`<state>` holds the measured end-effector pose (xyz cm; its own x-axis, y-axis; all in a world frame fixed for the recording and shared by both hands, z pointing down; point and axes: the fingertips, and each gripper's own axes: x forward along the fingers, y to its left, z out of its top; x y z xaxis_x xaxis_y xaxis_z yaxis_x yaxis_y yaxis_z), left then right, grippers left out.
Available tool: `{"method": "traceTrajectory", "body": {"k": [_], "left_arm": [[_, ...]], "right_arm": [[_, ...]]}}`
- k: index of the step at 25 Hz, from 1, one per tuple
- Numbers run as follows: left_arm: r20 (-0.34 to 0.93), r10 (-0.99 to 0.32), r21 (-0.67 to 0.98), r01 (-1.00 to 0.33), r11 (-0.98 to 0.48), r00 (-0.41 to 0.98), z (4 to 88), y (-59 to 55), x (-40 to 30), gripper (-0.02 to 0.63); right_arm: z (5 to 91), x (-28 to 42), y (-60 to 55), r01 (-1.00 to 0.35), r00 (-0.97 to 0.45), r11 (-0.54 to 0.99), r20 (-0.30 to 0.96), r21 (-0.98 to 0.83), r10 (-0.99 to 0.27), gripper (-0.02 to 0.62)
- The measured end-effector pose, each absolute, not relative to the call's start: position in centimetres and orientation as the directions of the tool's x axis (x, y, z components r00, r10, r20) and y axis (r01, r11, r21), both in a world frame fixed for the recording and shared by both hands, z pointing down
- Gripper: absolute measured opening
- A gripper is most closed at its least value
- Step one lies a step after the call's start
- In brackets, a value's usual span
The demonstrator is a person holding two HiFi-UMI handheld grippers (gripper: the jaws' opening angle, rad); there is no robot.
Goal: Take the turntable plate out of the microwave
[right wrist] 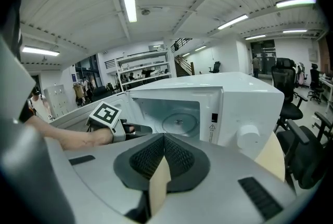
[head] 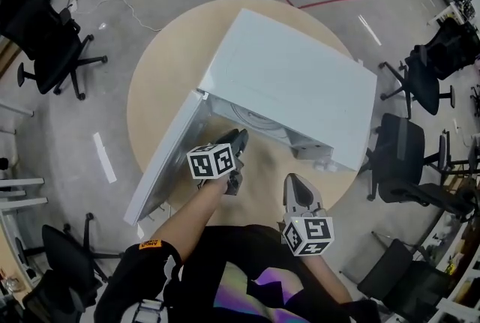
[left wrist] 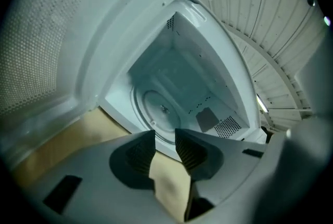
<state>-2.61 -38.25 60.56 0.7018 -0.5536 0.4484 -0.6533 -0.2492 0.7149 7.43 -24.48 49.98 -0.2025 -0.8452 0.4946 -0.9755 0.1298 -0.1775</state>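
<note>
A white microwave (head: 296,82) stands on a round wooden table (head: 154,89) with its door (head: 169,164) swung open to the left. The glass turntable plate (head: 253,120) lies flat on the cavity floor; it also shows in the left gripper view as the plate (left wrist: 160,110) and in the right gripper view as the plate (right wrist: 179,123). My left gripper (head: 238,139) hovers just in front of the cavity mouth, open, with nothing between its fingers (left wrist: 143,149). My right gripper (head: 294,183) is held back over the table's near edge, shut and empty, as the gripper (right wrist: 164,138) shows.
Black office chairs (head: 420,82) ring the table on the right and a chair (head: 52,44) on the left. The open door forms a wall to the left of my left hand (right wrist: 78,137). The microwave's knob (right wrist: 248,137) faces me at the right front.
</note>
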Motion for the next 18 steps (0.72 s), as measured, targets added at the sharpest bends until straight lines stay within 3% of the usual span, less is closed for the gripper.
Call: {"method": "traceTrajectory", "body": {"k": [18], "left_arm": [[0.47,-0.525,0.807,-0.586,-0.069,0.709,64.5,-40.9,0.2,0.149]], "right_arm": [[52.0,7.8,-27.0,-0.965,-0.247,0.161,0.509,-0.208,-0.824,0.017]]}}
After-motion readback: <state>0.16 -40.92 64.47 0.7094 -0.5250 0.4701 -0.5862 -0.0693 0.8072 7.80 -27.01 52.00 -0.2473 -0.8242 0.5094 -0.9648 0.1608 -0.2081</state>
